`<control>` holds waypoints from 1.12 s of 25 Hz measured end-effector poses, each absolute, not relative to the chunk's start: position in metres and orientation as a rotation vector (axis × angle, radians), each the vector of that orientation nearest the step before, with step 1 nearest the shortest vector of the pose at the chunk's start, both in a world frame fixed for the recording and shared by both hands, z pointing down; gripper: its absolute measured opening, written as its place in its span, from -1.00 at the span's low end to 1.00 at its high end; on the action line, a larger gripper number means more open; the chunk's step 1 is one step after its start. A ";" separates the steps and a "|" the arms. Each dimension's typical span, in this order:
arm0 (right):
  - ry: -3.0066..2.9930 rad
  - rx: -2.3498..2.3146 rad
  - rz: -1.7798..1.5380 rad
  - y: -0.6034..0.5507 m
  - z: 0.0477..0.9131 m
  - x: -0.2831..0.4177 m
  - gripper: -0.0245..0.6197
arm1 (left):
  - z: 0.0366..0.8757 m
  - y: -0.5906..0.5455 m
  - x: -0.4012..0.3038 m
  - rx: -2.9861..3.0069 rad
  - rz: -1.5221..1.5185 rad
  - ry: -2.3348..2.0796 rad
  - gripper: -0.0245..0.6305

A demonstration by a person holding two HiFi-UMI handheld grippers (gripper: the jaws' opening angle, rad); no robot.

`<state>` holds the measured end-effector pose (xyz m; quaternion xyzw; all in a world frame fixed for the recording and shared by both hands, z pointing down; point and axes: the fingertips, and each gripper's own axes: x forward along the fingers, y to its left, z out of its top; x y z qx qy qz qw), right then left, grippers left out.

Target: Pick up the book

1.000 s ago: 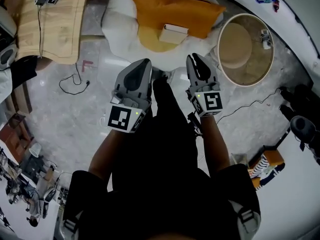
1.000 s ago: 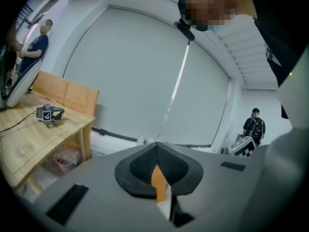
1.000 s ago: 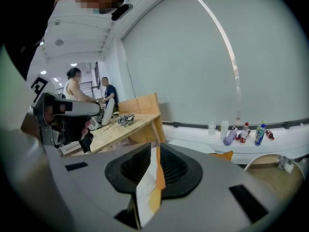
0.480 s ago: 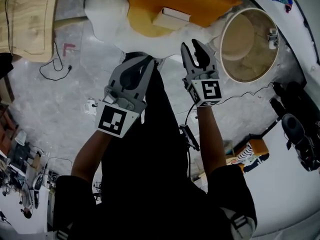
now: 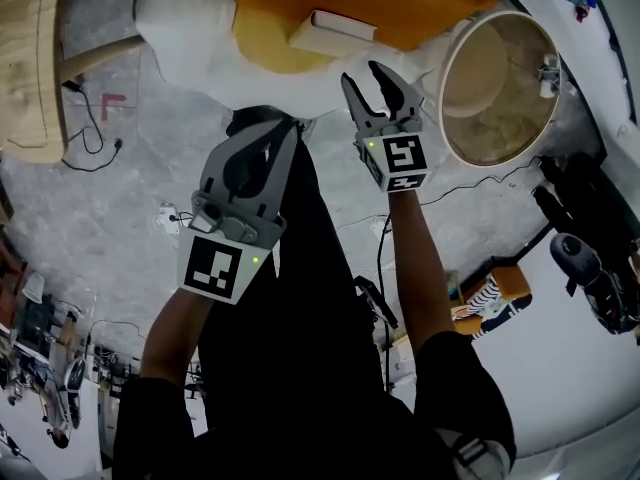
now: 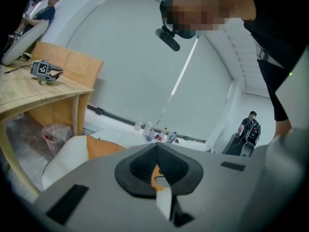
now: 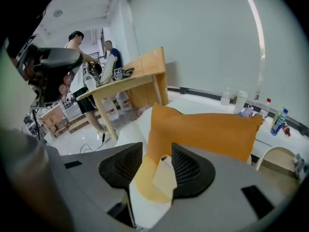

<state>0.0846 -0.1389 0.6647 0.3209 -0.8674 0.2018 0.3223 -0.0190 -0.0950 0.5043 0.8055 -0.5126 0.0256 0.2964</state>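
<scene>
A cream book (image 5: 333, 34) lies flat on a round yellow cushion (image 5: 265, 50) on a white seat (image 5: 190, 28). An orange pillow (image 5: 390, 3) leans behind it. My right gripper (image 5: 369, 80) hovers just short of the book, its jaws opening with nothing touching the pads. In the right gripper view the book (image 7: 164, 178) shows in the gap of the right gripper (image 7: 157, 150), still some way ahead. My left gripper (image 5: 288, 130) hangs shut and empty, lower and to the left over the person's dark trousers. In the left gripper view the left gripper (image 6: 157, 147) has its pads together.
A round wooden side table (image 5: 497, 88) stands right of the seat. A wooden desk (image 5: 25, 58) is at the far left, with cables (image 5: 92, 138) on the floor. Bottles (image 7: 277, 122) line a ledge behind. People stand by a desk (image 7: 130, 76) in the background.
Both grippers have dropped and reached forward toward the seat. The right jaws went from nearly shut to open. The book now sits closer to the right fingertips.
</scene>
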 end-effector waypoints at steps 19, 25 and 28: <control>-2.121 0.519 0.588 -0.164 0.799 0.096 -0.29 | 0.548 -0.111 -0.024 2.074 0.047 -1.374 -0.90; -2.062 0.371 0.502 -0.171 0.825 0.093 -0.20 | 0.552 -0.116 -0.025 2.059 0.019 -1.370 -0.90; -2.020 0.305 0.436 -0.176 0.831 0.091 -0.19 | 0.554 -0.115 -0.025 2.047 0.014 -1.363 -0.90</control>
